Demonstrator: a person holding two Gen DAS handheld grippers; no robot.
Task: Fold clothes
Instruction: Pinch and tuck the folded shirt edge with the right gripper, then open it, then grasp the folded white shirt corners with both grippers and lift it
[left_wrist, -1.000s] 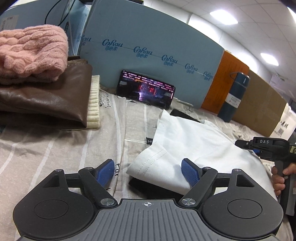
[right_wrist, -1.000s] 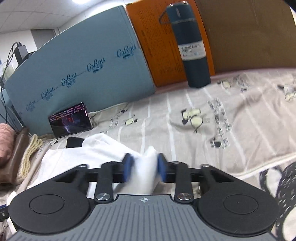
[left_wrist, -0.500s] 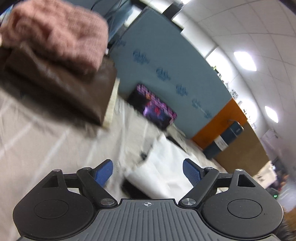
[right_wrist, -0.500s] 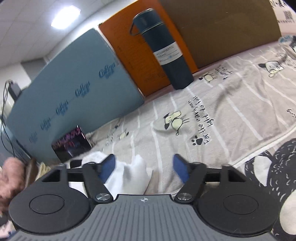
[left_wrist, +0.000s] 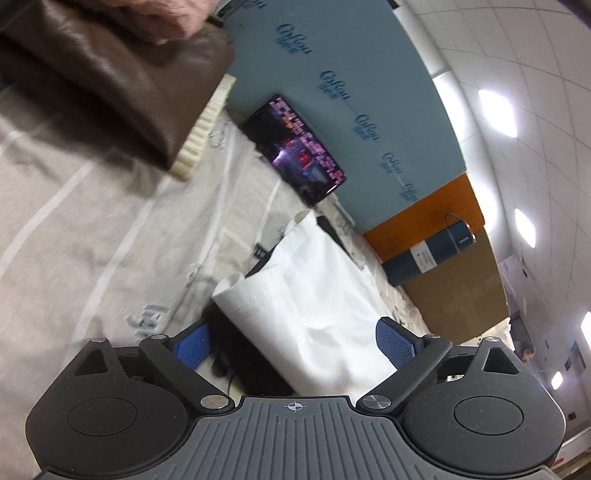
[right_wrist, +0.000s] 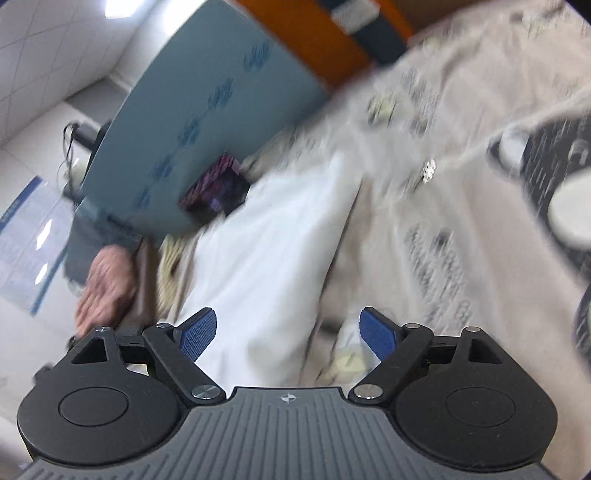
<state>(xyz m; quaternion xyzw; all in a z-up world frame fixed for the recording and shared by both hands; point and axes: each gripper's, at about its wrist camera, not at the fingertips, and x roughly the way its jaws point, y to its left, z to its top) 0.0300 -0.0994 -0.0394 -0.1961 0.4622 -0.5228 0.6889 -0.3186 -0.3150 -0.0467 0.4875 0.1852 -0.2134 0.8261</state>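
On the grey striped bedsheet (left_wrist: 110, 229) lies the folded white cotton garment (left_wrist: 314, 306), a black garment (left_wrist: 251, 365) showing under its near edge. Over that near edge hangs the left gripper (left_wrist: 293, 341), its blue-padded jaws spread wide and just widened further, with the white cloth lying between them but untouched by either pad. At the garment's other side the right gripper (right_wrist: 288, 334) has just let its jaws swing apart; white cloth (right_wrist: 266, 258) lies below them, gripped by neither pad. Beyond the white garment a lit phone (left_wrist: 295, 151) leans on a blue foam board (left_wrist: 332, 55); a dark blue flask (left_wrist: 428, 253) stands farther along. Left of the garment sits a folded brown leather piece (left_wrist: 110, 77) under pink knitwear (left_wrist: 155, 14).
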